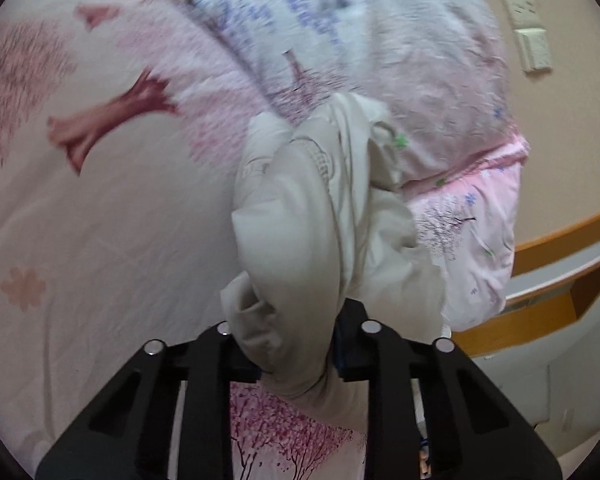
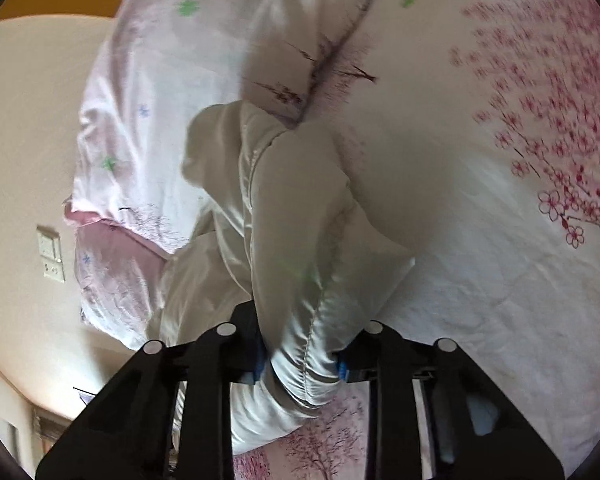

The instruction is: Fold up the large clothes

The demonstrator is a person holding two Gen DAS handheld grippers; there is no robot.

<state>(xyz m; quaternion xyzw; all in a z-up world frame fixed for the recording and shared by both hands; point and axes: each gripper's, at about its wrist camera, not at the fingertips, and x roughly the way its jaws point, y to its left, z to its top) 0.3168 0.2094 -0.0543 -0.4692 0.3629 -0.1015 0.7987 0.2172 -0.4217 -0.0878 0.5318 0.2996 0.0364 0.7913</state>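
Blossom-print bedsheet [image 1: 60, 240] spreads below you, pink quilt [image 1: 472, 220] piled beyond. Your left gripper [image 1: 296, 360] and right gripper [image 2: 300, 356] both clamp bunched folds of the pale beige garment [image 1: 308, 216], hanging between them above the bed. It looks light, soft, slippery; take hold at seams. No containers in view.

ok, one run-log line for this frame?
stage: garment lifted | left gripper: shut on beige garment | right gripper: shut on it | under: floral bedsheet | beside: pink quilt
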